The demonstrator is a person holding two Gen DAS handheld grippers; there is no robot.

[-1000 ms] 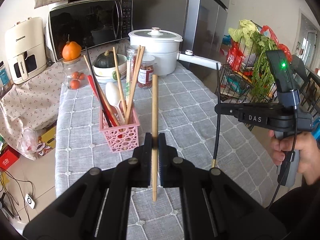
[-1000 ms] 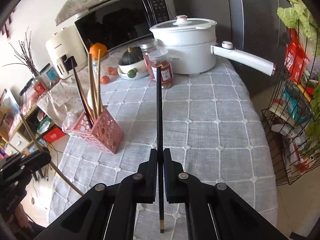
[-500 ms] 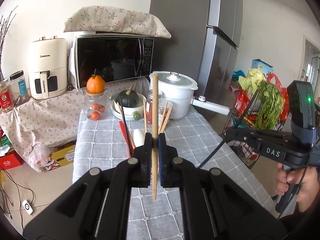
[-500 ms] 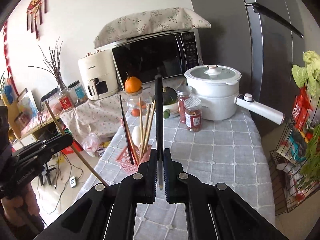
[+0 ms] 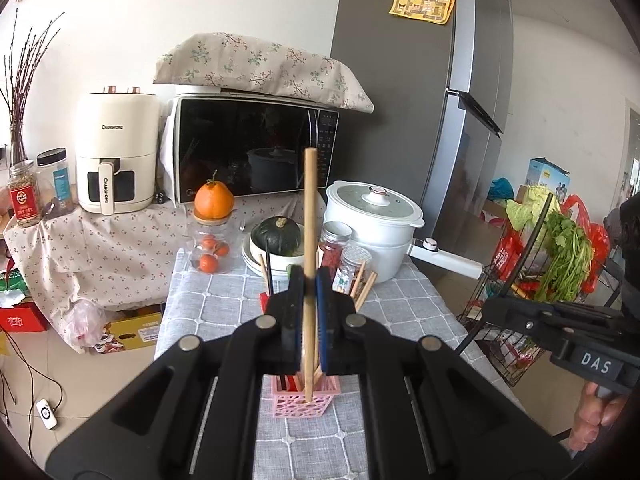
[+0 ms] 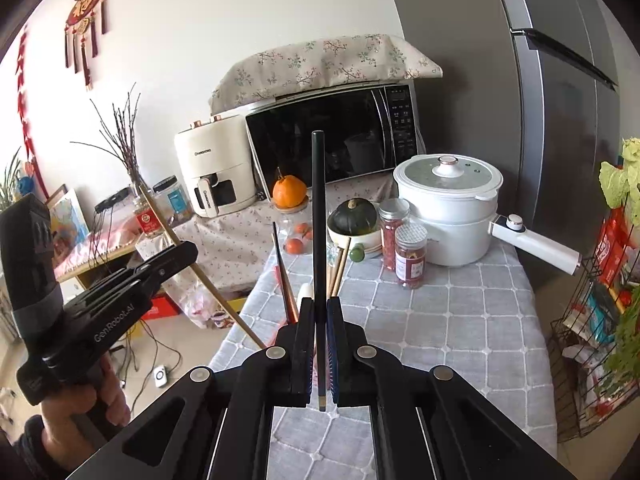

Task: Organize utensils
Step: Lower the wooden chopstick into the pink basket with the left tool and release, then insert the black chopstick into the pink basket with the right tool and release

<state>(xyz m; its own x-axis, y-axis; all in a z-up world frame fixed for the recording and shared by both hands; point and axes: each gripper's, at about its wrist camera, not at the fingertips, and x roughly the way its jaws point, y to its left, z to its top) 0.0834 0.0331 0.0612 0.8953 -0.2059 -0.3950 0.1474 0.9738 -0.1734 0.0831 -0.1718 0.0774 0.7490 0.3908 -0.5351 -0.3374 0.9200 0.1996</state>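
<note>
"CHANGHONG" marks the cream air fryer (image 5: 116, 156); the right tool's body reads "DAS", the left's "GenRobot.AI". A grey checked cloth covers the counter (image 6: 460, 320) beside a grey fridge (image 5: 420, 80). The left tongs (image 5: 308, 320) clamp a wooden chopstick (image 5: 309, 220), upright above the pink basket (image 5: 304, 400). The right tongs (image 6: 319, 344) clamp a black chopstick (image 6: 318, 208), upright too.

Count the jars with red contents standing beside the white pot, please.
2: a taller jar nearer the squash bowl, and a shorter labelled jar in front of it. Others may be hidden.
</note>
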